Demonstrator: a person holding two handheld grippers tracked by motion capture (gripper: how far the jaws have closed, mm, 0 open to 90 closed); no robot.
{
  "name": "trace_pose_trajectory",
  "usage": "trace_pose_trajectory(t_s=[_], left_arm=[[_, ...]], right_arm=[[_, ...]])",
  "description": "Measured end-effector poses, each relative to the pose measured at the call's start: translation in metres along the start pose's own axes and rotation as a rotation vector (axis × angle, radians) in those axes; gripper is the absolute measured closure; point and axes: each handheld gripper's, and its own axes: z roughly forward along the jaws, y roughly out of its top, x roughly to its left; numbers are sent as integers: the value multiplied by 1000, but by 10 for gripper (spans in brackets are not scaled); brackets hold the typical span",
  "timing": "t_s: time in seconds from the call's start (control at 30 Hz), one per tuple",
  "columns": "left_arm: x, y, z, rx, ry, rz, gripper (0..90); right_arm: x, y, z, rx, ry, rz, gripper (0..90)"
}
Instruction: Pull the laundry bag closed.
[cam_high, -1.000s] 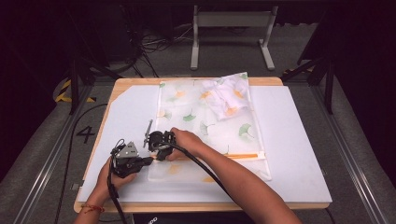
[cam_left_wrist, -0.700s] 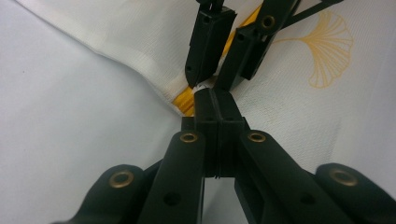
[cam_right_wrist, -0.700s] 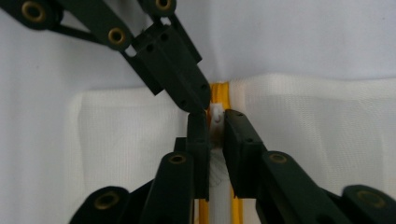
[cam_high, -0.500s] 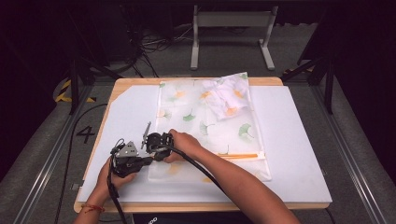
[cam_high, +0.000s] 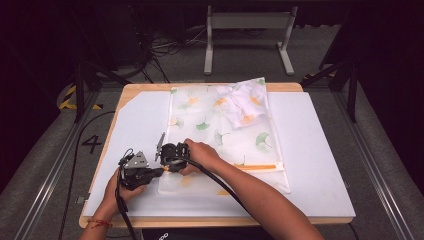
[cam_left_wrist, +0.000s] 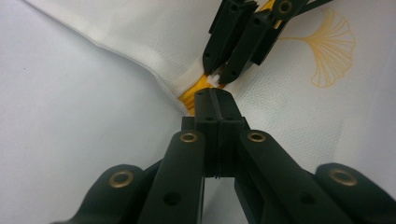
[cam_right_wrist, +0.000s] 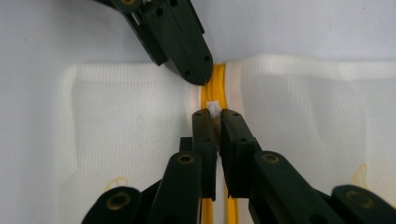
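High view: a white mesh bag (cam_high: 225, 132) printed with ginkgo leaves lies flat on the white table mat (cam_high: 320, 165), with a bundle of white cloth (cam_high: 245, 105) inside its far end. An orange zipper (cam_high: 257, 167) runs across the bag's near part. Both hands work at the zipper's left end, near the bag's left edge. The left gripper (cam_high: 161, 171) comes in from the left; the right gripper (cam_high: 167, 161) sits just beside it, touching or nearly so.

Left gripper view: its jaws are pressed together at the bag's edge, tips on the orange tape (cam_left_wrist: 192, 95). Likely pinching the tape end to anchor the bag, though the cloth between the pads is hidden, so I cannot be sure. The right gripper (cam_left_wrist: 218, 77) meets it from the far side.

Right gripper view: the right gripper (cam_right_wrist: 214, 116) stands narrow, jaws closed on the small white zipper pull (cam_right_wrist: 213, 108), with the two orange tape lines running back under it. The left gripper (cam_right_wrist: 205, 77) sits just beyond, on the zipper's end.

Reading: one tool holds the bag steady so the other can drag the slider along without bunching the mesh.
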Motion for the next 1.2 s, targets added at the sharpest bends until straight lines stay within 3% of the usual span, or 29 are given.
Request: trace_pose_trajectory(t_s=[0.23,0.67,1.2], left_arm=[[0,0,0,-1,-1,0,900],[1,0,0,0,-7,-4,900],[1,0,0,1,-11,-8,900]], right_arm=[[-2,-20,-9,23,-8,7,848],[-4,-100,-41,29,-29,101,848],[-2,-186,-76,45,-75,209,847]])
